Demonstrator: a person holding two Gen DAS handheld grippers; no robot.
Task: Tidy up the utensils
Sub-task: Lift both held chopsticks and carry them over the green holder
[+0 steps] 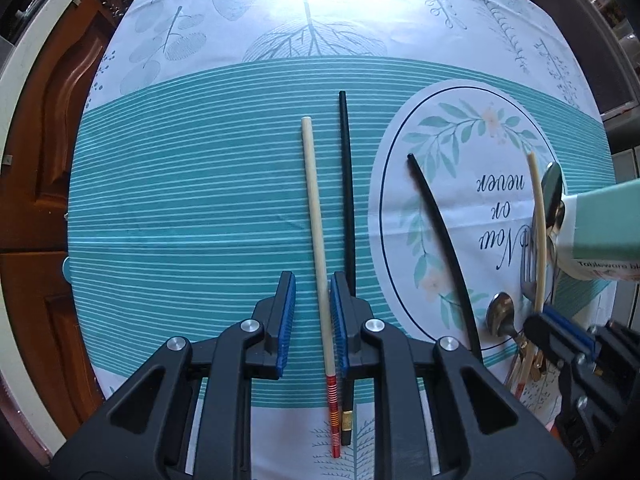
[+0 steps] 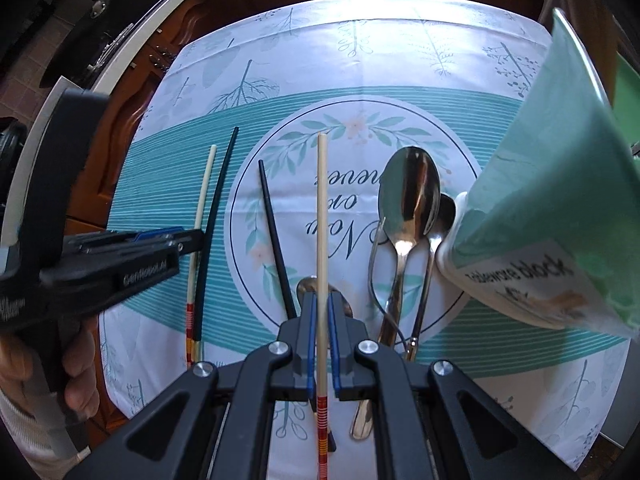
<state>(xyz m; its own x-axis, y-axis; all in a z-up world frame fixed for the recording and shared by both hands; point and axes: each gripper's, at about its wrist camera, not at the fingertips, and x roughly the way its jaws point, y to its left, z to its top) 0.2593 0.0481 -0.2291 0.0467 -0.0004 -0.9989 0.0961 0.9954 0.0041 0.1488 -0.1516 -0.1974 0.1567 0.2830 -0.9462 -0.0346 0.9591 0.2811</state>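
tablecloth [image 1: 180, 200] teal stripes with a white oval panel covers the table, all utensils lie on it. green and white box [image 2: 540, 216] lies tipped on its side at the right, touching the spoon bowls, looks like the holder the utensils go in. left gripper [image 1: 313, 320] is low over the cloth, jaws part open and straddling a light bamboo chopstick [image 1: 316, 240] that lies flat; its right pad touches or nearly touches the stick, left pad is apart from it, so not gripped yet. black chopstick [image 1: 347, 184] lies just beside, outside the right jaw. second black chopstick [image 1: 440, 240] lies on the oval panel. right gripper [image 2: 322, 340] is narrow around the other bamboo chopstick [image 2: 321, 220], which runs straight out between the pads; thin gap shows each side so cannot tell if it is clamped or only framed. big spoon [image 2: 406, 208], smaller spoon [image 2: 442, 216], a fork [image 2: 374, 276] and another spoon [image 1: 500, 314] bunch by the box.

step looks like pairing the bamboo sticks. to do it well: close left jaws square on the bamboo only, keep the black one out, grip near the red banded end, lift level.

writing: box reads "tableware block", cloth reads "now or never" upside down, left gripper body reads something like "genrobot.ai", blurry
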